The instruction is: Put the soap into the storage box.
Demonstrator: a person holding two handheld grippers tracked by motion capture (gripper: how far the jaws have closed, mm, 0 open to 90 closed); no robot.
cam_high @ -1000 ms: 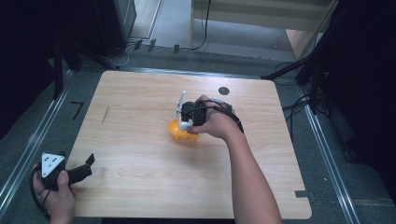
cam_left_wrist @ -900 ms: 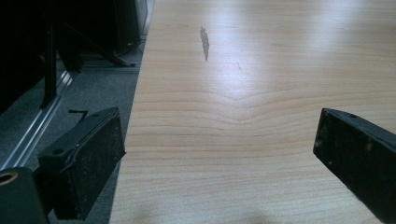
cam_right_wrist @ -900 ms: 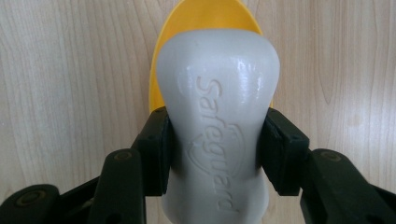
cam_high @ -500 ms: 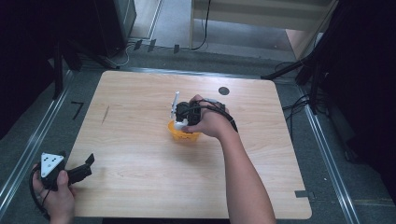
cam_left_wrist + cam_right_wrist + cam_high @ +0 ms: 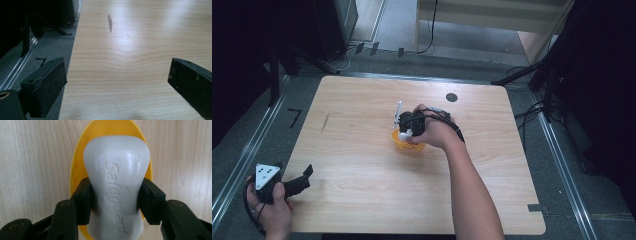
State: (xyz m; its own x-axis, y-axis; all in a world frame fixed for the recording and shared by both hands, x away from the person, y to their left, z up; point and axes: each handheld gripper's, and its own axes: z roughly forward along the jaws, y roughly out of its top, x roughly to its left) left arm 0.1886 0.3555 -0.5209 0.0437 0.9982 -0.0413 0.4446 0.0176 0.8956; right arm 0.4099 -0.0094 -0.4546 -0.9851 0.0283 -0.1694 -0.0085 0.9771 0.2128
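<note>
A white bar of soap (image 5: 117,182) with raised lettering sits between the pads of my right gripper (image 5: 115,195), which is shut on its narrow waist. Right under the soap lies a yellow oval dish (image 5: 80,157); whether the bar touches it I cannot tell. In the high view the right gripper (image 5: 408,127) points down over the yellow dish (image 5: 411,145) near the middle of the table, with the hand covering most of it. My left gripper (image 5: 299,182) rests at the table's front left corner. Its jaws stand wide open over bare wood (image 5: 117,80).
The wooden table (image 5: 362,160) carries a dark streak (image 5: 325,122) at the left and a black round mark (image 5: 451,97) at the back. The streak (image 5: 109,22) also lies ahead of the left gripper. Grey floor, metal rails and cables surround the table.
The right hand has shifted slightly to the left with the soap, staying over the yellow dish. The left hand has kept still.
</note>
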